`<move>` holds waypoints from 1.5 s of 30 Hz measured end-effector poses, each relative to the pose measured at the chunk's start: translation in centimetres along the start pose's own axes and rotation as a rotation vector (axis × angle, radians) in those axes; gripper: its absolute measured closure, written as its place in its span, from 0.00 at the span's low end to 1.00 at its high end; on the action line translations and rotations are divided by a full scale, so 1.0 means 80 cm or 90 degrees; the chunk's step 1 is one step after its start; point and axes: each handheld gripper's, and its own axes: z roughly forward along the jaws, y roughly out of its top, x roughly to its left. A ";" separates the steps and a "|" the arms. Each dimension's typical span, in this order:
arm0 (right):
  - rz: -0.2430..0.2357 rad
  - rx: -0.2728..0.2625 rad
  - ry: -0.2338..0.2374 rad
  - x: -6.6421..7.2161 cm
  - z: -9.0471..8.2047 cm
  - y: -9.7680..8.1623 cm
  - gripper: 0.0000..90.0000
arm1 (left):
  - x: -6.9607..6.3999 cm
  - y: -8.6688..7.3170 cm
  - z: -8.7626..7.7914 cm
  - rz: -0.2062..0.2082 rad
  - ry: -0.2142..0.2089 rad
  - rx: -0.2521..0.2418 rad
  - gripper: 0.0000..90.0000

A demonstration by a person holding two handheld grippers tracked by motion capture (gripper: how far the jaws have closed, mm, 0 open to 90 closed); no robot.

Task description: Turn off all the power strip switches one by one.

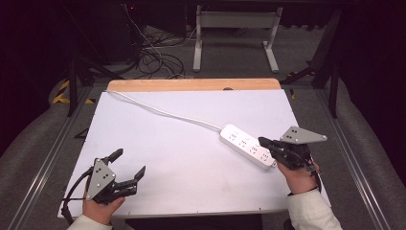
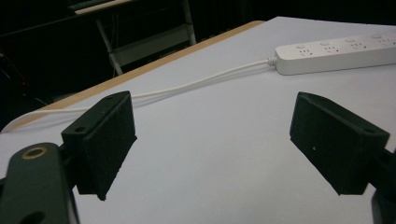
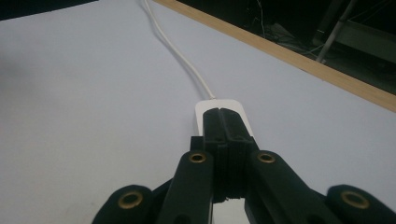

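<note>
Right gripper (image 1: 266, 142) at right of frame: jaws pressed together, resting over power strip (image 1: 243, 143). Left gripper (image 1: 128, 165) lower left, jaws spread, empty. Best to press gently, keeping strip steady.

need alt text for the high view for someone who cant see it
A white power strip lies on a white table, its cord trailing to the far left corner. The right gripper rests shut over its near end; the left gripper is open, apart.
</note>
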 end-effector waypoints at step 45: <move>0.061 0.314 -0.062 -0.066 0.073 -0.028 1.00 | 0.001 -0.001 0.003 0.003 -0.005 0.002 0.17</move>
